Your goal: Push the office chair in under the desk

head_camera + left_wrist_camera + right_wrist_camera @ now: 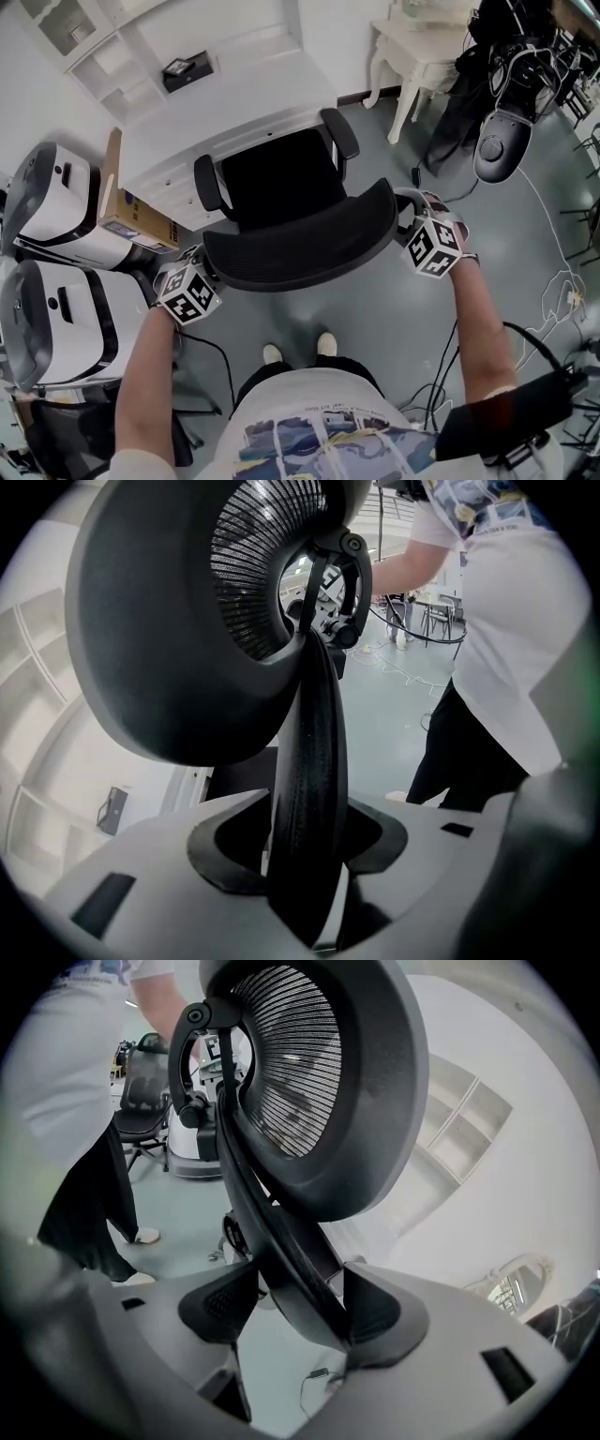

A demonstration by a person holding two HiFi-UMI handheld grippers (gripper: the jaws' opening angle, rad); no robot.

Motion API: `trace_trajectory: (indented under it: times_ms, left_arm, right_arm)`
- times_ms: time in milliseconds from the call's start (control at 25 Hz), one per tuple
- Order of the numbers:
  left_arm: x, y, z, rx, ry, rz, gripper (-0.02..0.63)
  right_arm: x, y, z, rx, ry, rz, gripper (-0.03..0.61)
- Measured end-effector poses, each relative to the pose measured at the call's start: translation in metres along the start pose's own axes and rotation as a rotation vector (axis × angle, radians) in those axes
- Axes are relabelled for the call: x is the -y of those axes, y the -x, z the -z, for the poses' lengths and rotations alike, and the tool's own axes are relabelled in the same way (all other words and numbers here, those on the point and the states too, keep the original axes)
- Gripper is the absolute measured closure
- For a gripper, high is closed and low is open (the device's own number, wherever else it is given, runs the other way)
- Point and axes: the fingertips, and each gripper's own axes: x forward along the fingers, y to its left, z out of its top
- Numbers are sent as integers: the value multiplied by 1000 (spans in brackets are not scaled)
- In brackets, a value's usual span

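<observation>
1. The desk [202,141] lies at twelve o'clock from both grippers.
2. The office chair [281,183] stands between them and the desk, with its seat mostly showing. Its backrest [300,244] runs nine to three.
3. The left gripper [206,267] and right gripper [405,217] each straddle one end of the backrest, equally near, jaws slack and not clamping.
4. The cardboard box [139,216] is at ten o'clock, its contents hidden.

Backrest rim [275,1241] between parted tongs [295,1305]
</observation>
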Motion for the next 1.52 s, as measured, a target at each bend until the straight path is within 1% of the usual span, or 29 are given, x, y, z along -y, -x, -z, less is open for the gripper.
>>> trace_trajectory:
  times_ms: [160,240,320,400,520,680,720,800,840,920,1000,1160,1240,1360,1520]
  left_arm:
    - [-4,2,1,13,21,-49,397]
    - [-8,5,1,23,19,-75,374]
    - [-9,10,1,41,14,-83,366]
    - [-7,18,-1,77,17,-87,357]
    - [-9,38,-8,175,63,-104,357]
    - [-7,68,-7,280,129,-124,359]
    - [-6,76,-7,306,145,-130,369]
    - [-5,93,-7,368,190,-143,412]
    - [-3,102,-6,401,219,-148,448]
    - [5,121,-4,462,275,-149,534]
    - [16,136,0,509,321,-136,563]
    - [46,158,13,573,399,-56,597]
    - [60,169,19,593,398,-22,600]
    - [80,188,28,626,398,3,601]
    - [102,208,42,659,438,39,601]
  right_arm:
    - [2,4,1,-9,-32,23,281]
    - [5,9,1,-12,-57,48,281]
    - [6,18,1,-17,-84,78,281]
    - [8,30,-1,-17,-123,110,282]
    - [2,48,-2,-27,-197,155,291]
    - [-24,71,-9,-49,-291,224,388]
    - [-31,76,-11,-53,-315,241,428]
    - [-47,85,-20,-48,-378,262,478]
    - [-58,88,-27,-42,-415,266,506]
    - [-82,94,-42,-25,-488,269,526]
    - [-108,100,-62,0,-553,265,539]
    - [-154,104,-110,55,-640,259,546]
    - [-172,104,-139,97,-670,254,549]
    - [-198,104,-183,158,-695,228,551]
    - [-232,103,-227,187,-700,197,552]
